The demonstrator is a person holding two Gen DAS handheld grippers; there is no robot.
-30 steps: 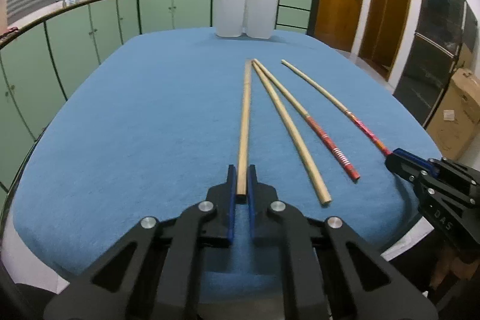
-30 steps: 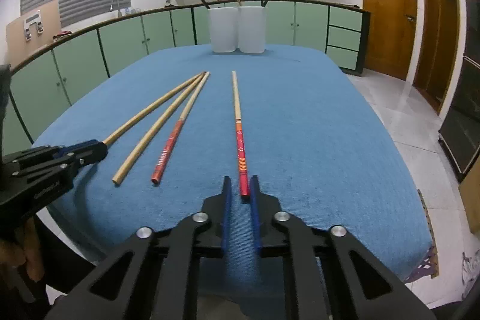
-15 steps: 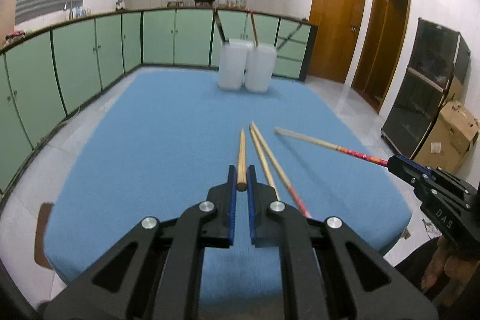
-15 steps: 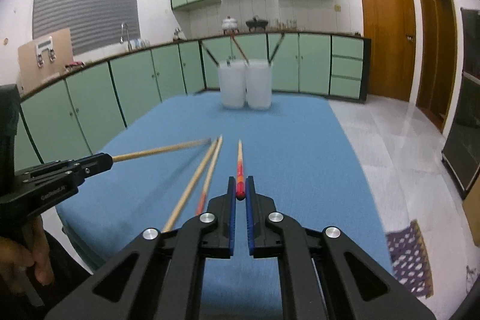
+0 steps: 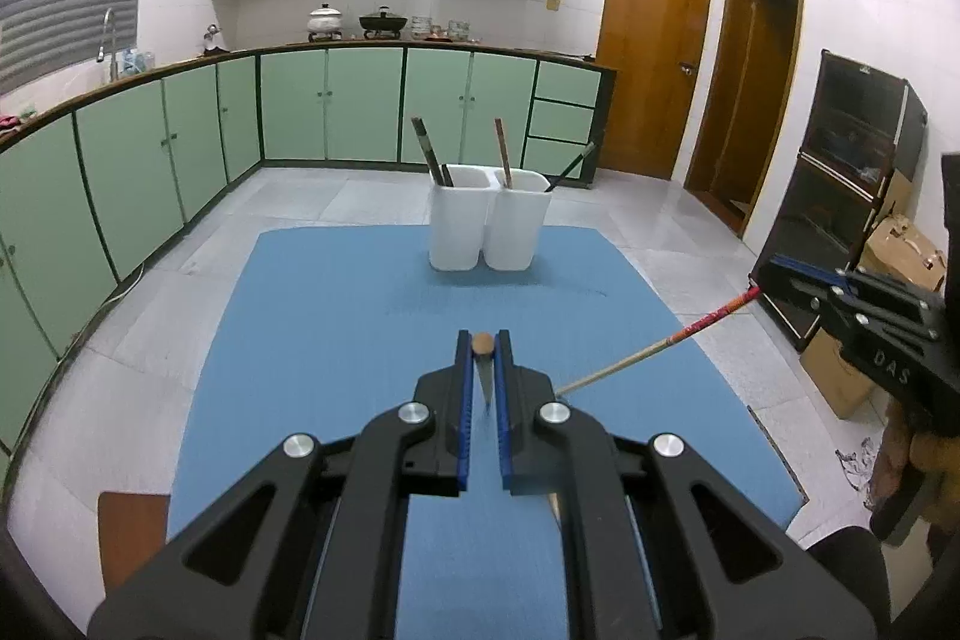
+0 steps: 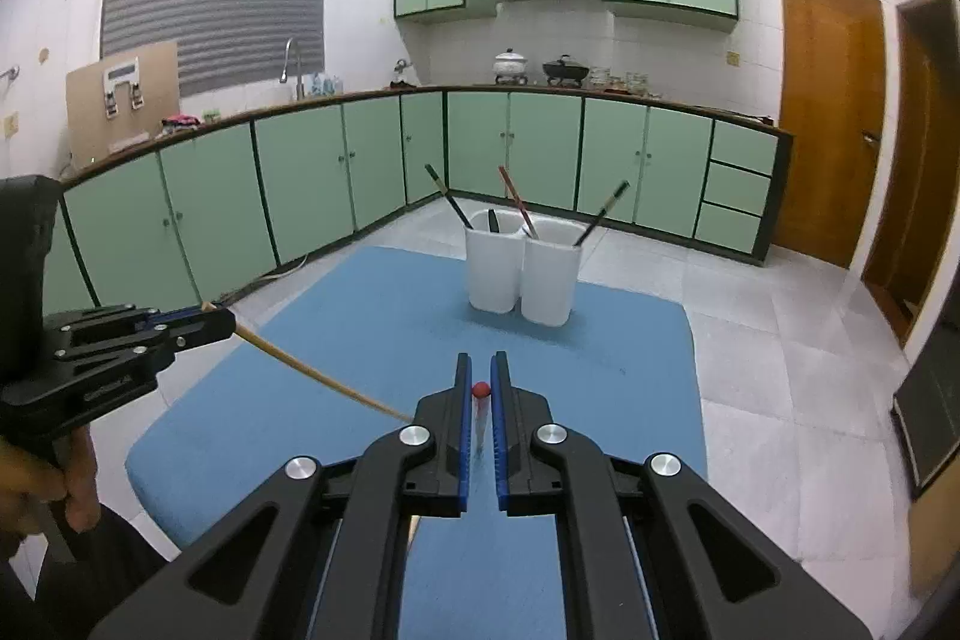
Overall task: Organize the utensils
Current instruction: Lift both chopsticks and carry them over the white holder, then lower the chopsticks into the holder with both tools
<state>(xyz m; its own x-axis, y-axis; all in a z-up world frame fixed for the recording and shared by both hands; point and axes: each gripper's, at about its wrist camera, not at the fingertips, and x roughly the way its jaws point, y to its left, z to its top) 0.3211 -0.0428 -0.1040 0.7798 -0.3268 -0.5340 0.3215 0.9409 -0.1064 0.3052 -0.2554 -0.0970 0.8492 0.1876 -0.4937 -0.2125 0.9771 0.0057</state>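
My left gripper (image 5: 483, 337) is shut on the thick end of a plain wooden chopstick (image 5: 483, 343), high above the blue table (image 5: 336, 340). In the right wrist view the left gripper (image 6: 223, 321) shows with the plain chopstick (image 6: 312, 370) slanting down from it. My right gripper (image 6: 480, 363) is shut on a red-ended chopstick (image 6: 480, 389). The left wrist view shows that right gripper (image 5: 763, 275) with the red-patterned chopstick (image 5: 660, 347) slanting down. Two white holders (image 5: 459, 226) (image 5: 517, 229) with several dark chopsticks stand at the table's far edge.
Green cabinets (image 6: 300, 178) line the far and left walls. Wooden doors (image 5: 654, 46) are at the right, with a black cabinet (image 5: 840, 196) and a cardboard box (image 5: 900, 250). A brown seat (image 5: 132, 532) shows by the table's near left corner. Tiled floor surrounds the table.
Both grippers have risen well above the table, each lifting its chopstick off the cloth. The held chopsticks now hang down at a slant. The holders look lower and farther below.
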